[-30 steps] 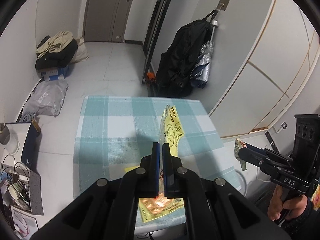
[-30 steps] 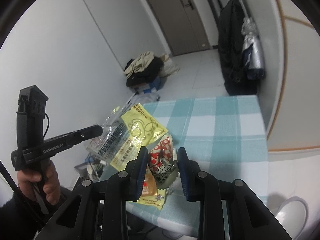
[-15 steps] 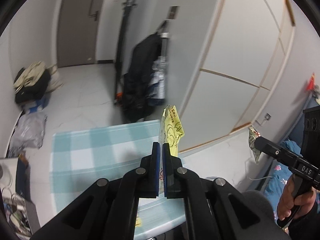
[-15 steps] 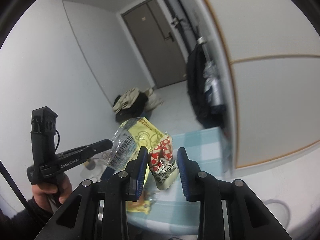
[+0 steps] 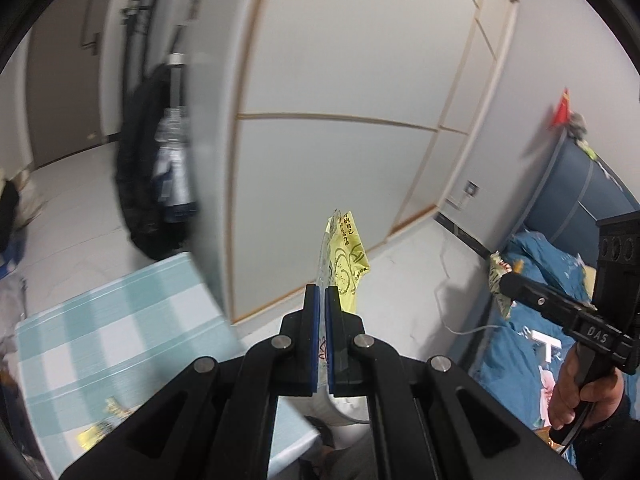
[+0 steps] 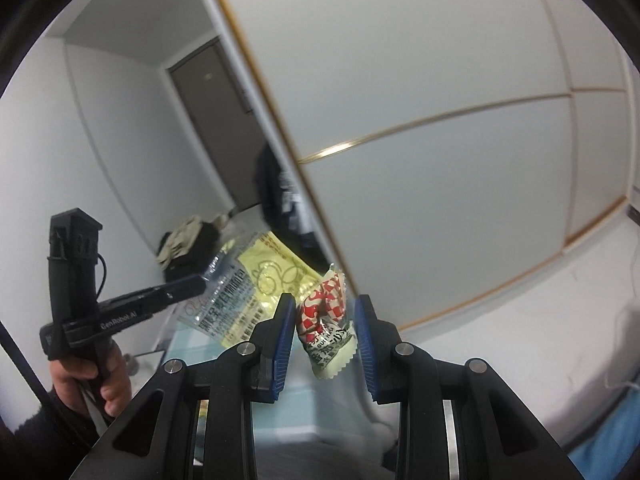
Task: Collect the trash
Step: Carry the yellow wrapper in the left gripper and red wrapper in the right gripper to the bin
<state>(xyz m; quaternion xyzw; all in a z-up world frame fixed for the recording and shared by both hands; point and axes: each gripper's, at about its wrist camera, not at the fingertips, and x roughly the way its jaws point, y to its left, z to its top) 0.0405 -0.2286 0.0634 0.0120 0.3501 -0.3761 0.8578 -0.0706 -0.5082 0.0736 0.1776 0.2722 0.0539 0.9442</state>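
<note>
Now we are pinching a flat yellow-and-clear plastic wrapper [image 5: 345, 258] between the closed blue pads of our left gripper [image 5: 322, 300], its printed end sticking up past the tips. We are also holding a crumpled red-and-white snack packet [image 6: 326, 322] in our right gripper [image 6: 325, 334], whose jaws are standing partly apart around it. Both pieces are hanging in the air beside the teal checked tablecloth [image 5: 120, 320].

home bedroom, bed [image 5: 560, 276], wardrobe doors [image 5: 328, 128]
</note>
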